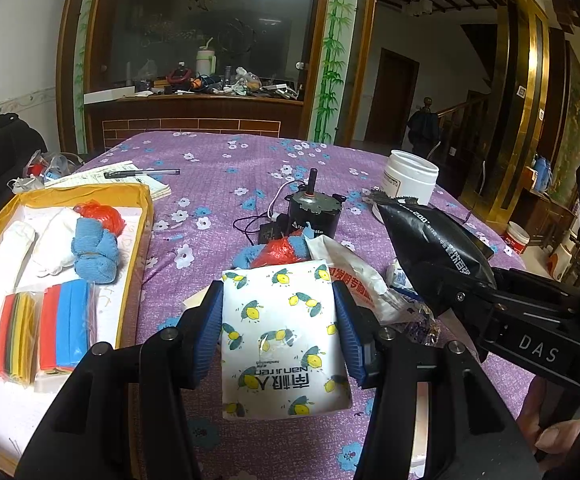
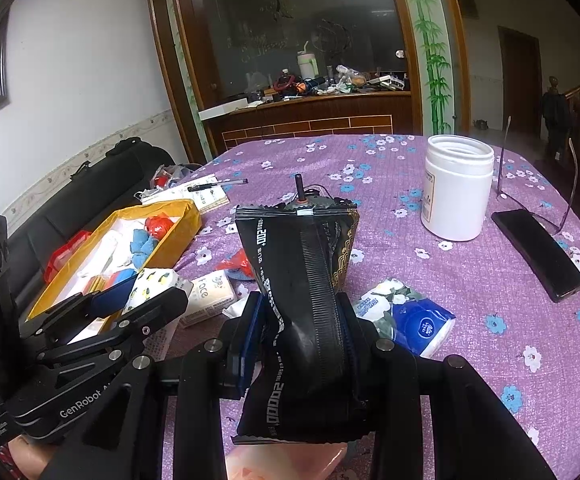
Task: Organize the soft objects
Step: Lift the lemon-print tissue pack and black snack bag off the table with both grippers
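My left gripper (image 1: 278,324) is shut on a white tissue pack with lemon prints (image 1: 282,340), held above the purple flowered tablecloth; the pack also shows in the right wrist view (image 2: 152,284). My right gripper (image 2: 301,332) is shut on a black foil pouch (image 2: 305,300), held upright; the pouch also shows in the left wrist view (image 1: 433,244). A yellow-rimmed box (image 1: 130,248) at the left holds white rolls, a blue cloth (image 1: 94,248), a red bag and coloured felt packs (image 1: 66,324).
On the table lie a white "face" tissue pack (image 2: 210,296), a blue-white tissue pack (image 2: 409,320), a red bag with blue cloth (image 1: 278,252), a small motor (image 1: 313,208), a white jar (image 2: 457,188), a black case (image 2: 537,252), glasses, a pen on papers (image 1: 142,174).
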### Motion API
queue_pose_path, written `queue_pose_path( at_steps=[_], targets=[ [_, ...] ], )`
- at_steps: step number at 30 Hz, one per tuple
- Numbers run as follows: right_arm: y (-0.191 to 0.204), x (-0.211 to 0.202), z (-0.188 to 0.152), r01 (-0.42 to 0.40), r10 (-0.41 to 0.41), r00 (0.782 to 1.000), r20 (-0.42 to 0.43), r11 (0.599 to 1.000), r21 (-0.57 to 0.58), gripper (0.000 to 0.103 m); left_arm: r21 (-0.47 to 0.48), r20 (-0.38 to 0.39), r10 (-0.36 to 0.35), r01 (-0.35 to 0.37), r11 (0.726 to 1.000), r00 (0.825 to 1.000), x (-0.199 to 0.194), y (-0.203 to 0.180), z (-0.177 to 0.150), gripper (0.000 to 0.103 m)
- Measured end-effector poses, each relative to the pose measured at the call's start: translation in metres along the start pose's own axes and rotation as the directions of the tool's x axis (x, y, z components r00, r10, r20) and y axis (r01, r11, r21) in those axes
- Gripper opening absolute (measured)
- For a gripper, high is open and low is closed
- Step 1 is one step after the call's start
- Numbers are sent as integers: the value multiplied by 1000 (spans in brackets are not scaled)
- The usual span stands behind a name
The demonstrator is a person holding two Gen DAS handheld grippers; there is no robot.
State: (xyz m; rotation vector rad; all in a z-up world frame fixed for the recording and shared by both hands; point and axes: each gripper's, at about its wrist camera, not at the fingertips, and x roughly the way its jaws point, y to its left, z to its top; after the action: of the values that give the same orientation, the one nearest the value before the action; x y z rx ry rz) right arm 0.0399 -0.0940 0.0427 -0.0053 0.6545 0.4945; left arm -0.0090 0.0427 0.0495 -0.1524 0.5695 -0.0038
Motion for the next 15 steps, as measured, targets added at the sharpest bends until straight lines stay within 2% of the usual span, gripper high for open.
queue_pose_path(
  at_steps=[15],
  targets=[
    [0, -1, 0, -4, 4, 1000, 8, 1000, 6, 36, -17, -7, 24, -24, 1000, 1000, 1, 4, 2, 51]
  ],
)
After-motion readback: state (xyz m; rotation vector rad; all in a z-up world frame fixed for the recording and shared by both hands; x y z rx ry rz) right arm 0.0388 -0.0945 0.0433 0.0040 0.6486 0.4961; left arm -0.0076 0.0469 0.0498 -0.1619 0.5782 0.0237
